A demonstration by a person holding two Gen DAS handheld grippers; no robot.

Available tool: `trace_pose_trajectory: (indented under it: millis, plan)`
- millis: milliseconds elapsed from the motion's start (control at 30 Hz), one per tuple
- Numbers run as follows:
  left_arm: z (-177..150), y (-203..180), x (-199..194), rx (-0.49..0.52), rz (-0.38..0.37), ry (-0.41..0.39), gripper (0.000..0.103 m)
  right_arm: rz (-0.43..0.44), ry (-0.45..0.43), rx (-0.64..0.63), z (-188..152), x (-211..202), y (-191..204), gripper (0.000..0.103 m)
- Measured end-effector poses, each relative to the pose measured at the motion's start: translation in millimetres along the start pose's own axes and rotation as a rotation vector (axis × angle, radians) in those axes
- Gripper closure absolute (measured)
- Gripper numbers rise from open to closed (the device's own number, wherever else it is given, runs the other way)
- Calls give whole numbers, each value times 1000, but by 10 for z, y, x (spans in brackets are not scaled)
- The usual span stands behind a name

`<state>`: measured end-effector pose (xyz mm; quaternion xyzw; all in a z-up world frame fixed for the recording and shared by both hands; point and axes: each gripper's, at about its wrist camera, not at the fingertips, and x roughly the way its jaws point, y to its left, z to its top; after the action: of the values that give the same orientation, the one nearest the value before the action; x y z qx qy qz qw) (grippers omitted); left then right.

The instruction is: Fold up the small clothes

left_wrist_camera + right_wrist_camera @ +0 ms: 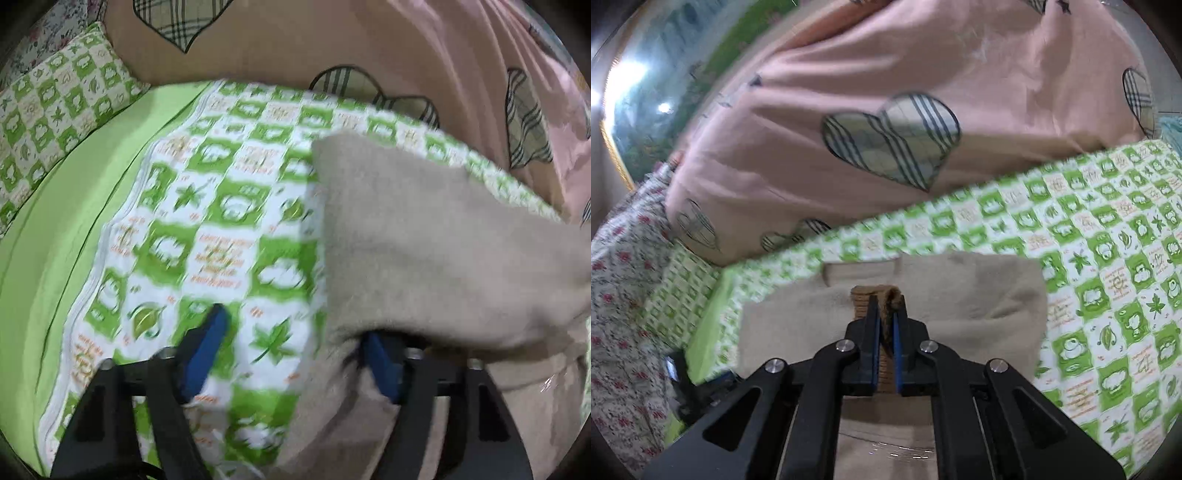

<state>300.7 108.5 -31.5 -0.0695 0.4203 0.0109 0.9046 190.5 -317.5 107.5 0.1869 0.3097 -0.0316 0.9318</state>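
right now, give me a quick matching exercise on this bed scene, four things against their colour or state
Things:
1. left gripper
2. right gripper
3. checked sheet
4. quilt with plaid hearts

Colour or state:
A. pink
B. jaws wide apart
C. green and white
D. jaws shut on a brown fabric edge of the beige garment

Pairs: 1-B, 2-D, 3-C, 4-A

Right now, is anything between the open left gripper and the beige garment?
Nothing visible. The left gripper is open; the beige garment drapes over its right finger. The right gripper is pinching a brown fold.
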Motion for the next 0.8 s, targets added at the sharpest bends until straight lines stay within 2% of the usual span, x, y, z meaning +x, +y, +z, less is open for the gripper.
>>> trace_pose_trajectory:
  millis: [33,133,267,433,467,533,567,667,700,733,767,800]
  plan:
    - [11,-18,-13,-10,-1,-11,52,3,23,9,-43,68,-40,97]
    - [-16,45,-97,-77,9,-46,58,-28,81,-5,-236,220,-78,97]
    - [-63,197,-121,-148,-41,-43,58,0,60,39,-324,193,-192,97]
    - [-21,141,-63,-97,-57,-2,58,-121,177,43,-530,625,-401,97]
    - [-32,144,-72,-90,-72,8,58,-135,199,44,-572,673,-421,97]
    - [-66,184,-147,-96,-123,29,59,-138,182,34,-584,633,-407,97]
    - [-82,231,-233,-114,-185,34,59,-143,174,21,-579,602,-374,96]
    - [-38,318,-425,-143,-322,30,51,-154,158,7,-563,478,-305,91]
    - [13,322,-468,-143,-340,22,41,-175,159,4,-552,444,-295,89]
    - [71,308,-476,-136,-339,19,32,-215,145,1,-533,374,-274,89]
    - [142,289,-453,-130,-327,19,31,-238,120,5,-522,325,-256,89]
    - [223,258,-394,-121,-312,16,31,-253,60,17,-515,192,-220,89]
